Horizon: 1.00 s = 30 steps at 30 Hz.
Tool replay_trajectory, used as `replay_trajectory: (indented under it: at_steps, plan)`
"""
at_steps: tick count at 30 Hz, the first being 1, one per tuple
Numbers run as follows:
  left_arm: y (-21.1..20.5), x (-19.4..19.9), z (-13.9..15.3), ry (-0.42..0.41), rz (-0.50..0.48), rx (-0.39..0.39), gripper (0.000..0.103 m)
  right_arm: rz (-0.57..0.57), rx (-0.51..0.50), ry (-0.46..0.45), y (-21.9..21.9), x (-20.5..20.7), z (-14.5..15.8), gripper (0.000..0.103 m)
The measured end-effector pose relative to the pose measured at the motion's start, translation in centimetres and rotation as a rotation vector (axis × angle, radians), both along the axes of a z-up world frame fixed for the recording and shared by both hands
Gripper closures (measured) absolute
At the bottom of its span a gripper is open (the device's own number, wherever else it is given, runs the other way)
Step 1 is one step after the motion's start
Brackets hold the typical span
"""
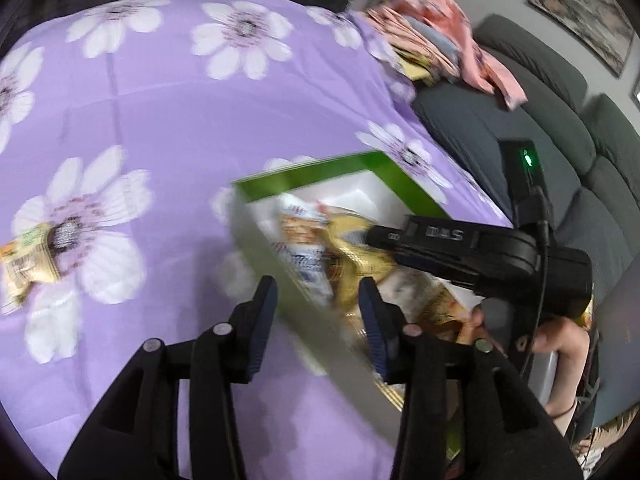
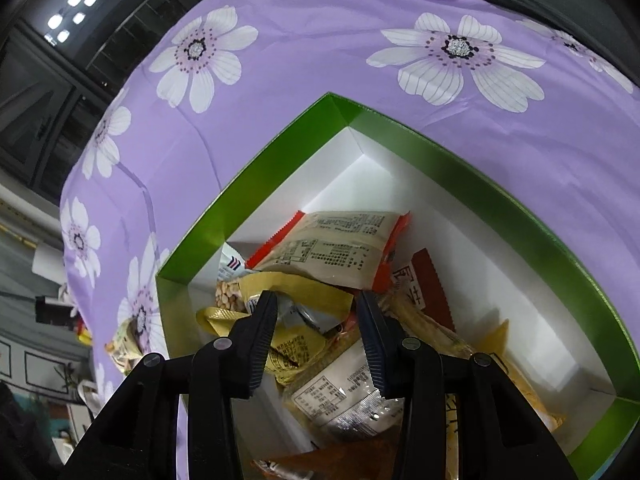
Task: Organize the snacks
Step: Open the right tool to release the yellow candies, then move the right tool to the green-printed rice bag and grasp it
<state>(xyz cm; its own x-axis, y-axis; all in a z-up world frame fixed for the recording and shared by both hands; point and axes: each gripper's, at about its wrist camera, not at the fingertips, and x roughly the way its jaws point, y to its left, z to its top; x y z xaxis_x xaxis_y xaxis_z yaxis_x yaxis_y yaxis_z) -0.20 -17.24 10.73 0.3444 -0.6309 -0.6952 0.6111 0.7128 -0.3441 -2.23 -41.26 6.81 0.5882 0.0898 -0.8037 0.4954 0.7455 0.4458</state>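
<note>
Black plastic fingers frame both wrist views, two per gripper. The left gripper hangs with its jaws apart above the near wall of the box, one finger outside over the cloth and the other over the packets inside; nothing is pinched between its pads. The right gripper points steeply down into the same box, and its jaws read as clenched as far as they go, yet a gap shows between the pads and no packet is visibly pressed by them; a gold packet lies just beneath the tips. One box is on view, green outside and white inside, open at the top. Within it the snacks are heaped and overlap, so an exact count is not possible; at least six wrappers can be told apart, among them an orange-edged packet lying printed side up and a clear-windowed pouch near the fingers. Farther out, one lone snack packet lies on the purple flowered cloth, well apart from the box. Beyond the cloth stand a grey sofa and a heap of pink fabric.
</note>
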Motion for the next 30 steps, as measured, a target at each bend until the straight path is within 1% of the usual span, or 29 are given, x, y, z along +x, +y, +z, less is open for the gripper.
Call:
replay_trajectory:
  at_steps: [2, 3, 4, 6, 7, 9, 11, 13, 14, 15, 16, 18, 20, 22, 23, 24, 25, 26, 28, 30]
  plan:
    - [2.4, 0.7, 0.3, -0.004, 0.07, -0.008, 0.051, -0.003, -0.015, 0.004, 0.2, 0.0, 0.1, 0.061]
    - [3.8, 1.0, 0.3, -0.005, 0.105, -0.015, 0.045, -0.004, -0.024, 0.006, 0.3, 0.1, 0.1, 0.061]
    - [4.8, 1.3, 0.3, -0.006, 0.124, -0.016, 0.041, -0.005, -0.033, 0.009, 0.4, 0.1, 0.1, 0.061]
    - [7.2, 1.7, 0.2, -0.015, 0.175, -0.012, 0.039, -0.007, -0.048, 0.011, 0.6, 0.2, 0.1, 0.06]
    - [8.6, 2.1, 0.1, -0.019, 0.206, -0.01, 0.036, -0.007, -0.06, 0.013, 0.7, 0.2, 0.2, 0.06]
    - [11.7, 2.9, -0.4, -0.022, 0.301, -0.029, 0.034, -0.01, -0.091, 0.019, 1.0, 0.2, 0.3, 0.056]
    - [14.0, 3.9, -0.9, 0.007, 0.363, -0.049, 0.034, -0.013, -0.127, 0.025, 1.3, 0.3, 0.4, 0.054]
    - [16.3, 4.8, -1.3, 0.037, 0.427, -0.066, 0.034, -0.016, -0.14, 0.029, 1.5, 0.3, 0.4, 0.054]
    - [17.0, 4.9, -1.2, 0.034, 0.449, -0.072, 0.032, -0.017, -0.141, 0.029, 1.5, 0.3, 0.5, 0.054]
    - [17.8, 5.1, -1.2, 0.03, 0.477, -0.074, 0.027, -0.016, -0.144, 0.03, 1.5, 0.3, 0.5, 0.054]
    - [18.8, 5.3, -1.4, 0.027, 0.508, -0.068, 0.025, -0.015, -0.148, 0.03, 1.5, 0.2, 0.5, 0.054]
    - [19.9, 5.4, -1.4, 0.033, 0.537, -0.076, 0.024, -0.014, -0.18, 0.034, 1.8, 0.1, 0.8, 0.054]
    - [21.1, 5.6, -1.9, 0.052, 0.559, -0.092, 0.023, -0.016, -0.235, 0.029, 2.6, -0.1, 1.6, 0.054]
    - [21.9, 6.0, -2.2, 0.07, 0.592, -0.105, 0.022, -0.009, -0.268, -0.01, 3.3, -0.4, 2.7, 0.054]
    - [22.3, 6.2, -2.4, 0.08, 0.608, -0.109, 0.022, 0.0, -0.28, -0.045, 3.8, -0.7, 3.5, 0.051]
    - [22.6, 6.4, -2.5, 0.088, 0.615, -0.115, 0.022, 0.01, -0.286, -0.079, 4.4, -0.9, 4.2, 0.04]
    - [22.6, 6.8, -2.6, 0.095, 0.617, -0.116, 0.022, 0.025, -0.285, -0.122, 5.1, -1.1, 5.0, 0.033]
    - [22.7, 7.0, -2.8, 0.105, 0.623, -0.113, 0.022, 0.037, -0.28, -0.15, 5.6, -1.2, 5.5, 0.025]
    - [22.7, 7.5, -3.2, 0.109, 0.627, -0.094, 0.021, 0.09, -0.248, -0.217, 7.3, -0.8, 6.7, 0.024]
    - [22.6, 8.2, -3.6, 0.114, 0.633, -0.08, 0.021, 0.162, -0.192, -0.252, 8.8, 0.2, 7.1, 0.023]
